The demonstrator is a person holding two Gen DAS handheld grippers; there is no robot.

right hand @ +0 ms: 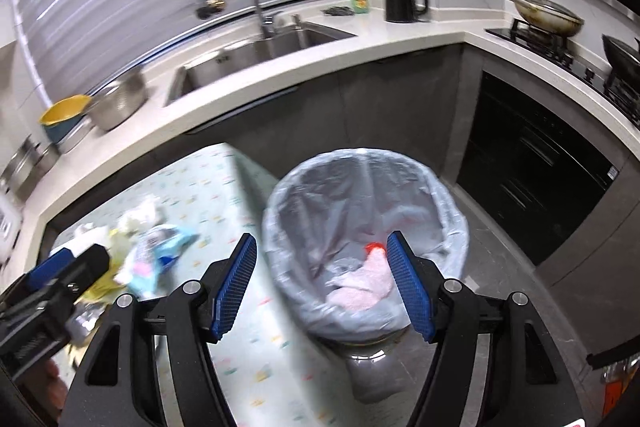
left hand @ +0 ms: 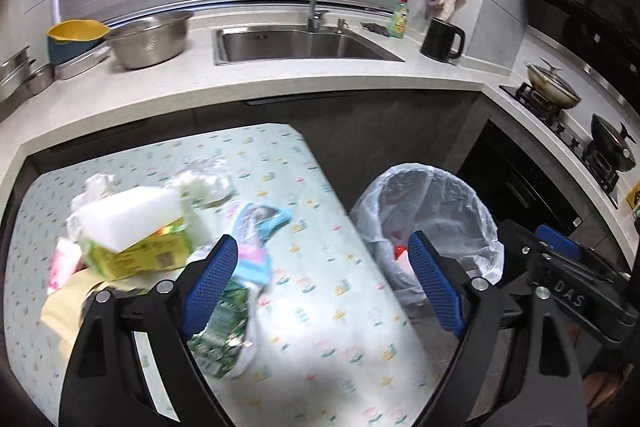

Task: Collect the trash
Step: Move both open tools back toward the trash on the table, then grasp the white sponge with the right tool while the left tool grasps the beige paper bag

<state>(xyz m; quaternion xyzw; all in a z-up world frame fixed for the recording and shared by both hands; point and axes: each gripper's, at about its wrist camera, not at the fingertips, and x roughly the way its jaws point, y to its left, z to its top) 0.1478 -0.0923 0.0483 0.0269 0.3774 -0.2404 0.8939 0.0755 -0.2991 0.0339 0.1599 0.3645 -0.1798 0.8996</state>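
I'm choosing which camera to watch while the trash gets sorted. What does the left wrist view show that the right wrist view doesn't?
Only the left wrist view: the yellow-green carton under a white block, and the green printed wrapper by the open left gripper.

Only the right wrist view: inside the lined bin, a pink cloth and something red, framed by the open, empty right gripper.

Both: the patterned table, the blue packet, bin, sink and kettle.

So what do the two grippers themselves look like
Both match: the left gripper and the right gripper have glossy black plastic frames with silver round bolts and two flat blue fingers with a ribbed grid texture. Seen from the left wrist, the right gripper's body carries white letters "DAS".
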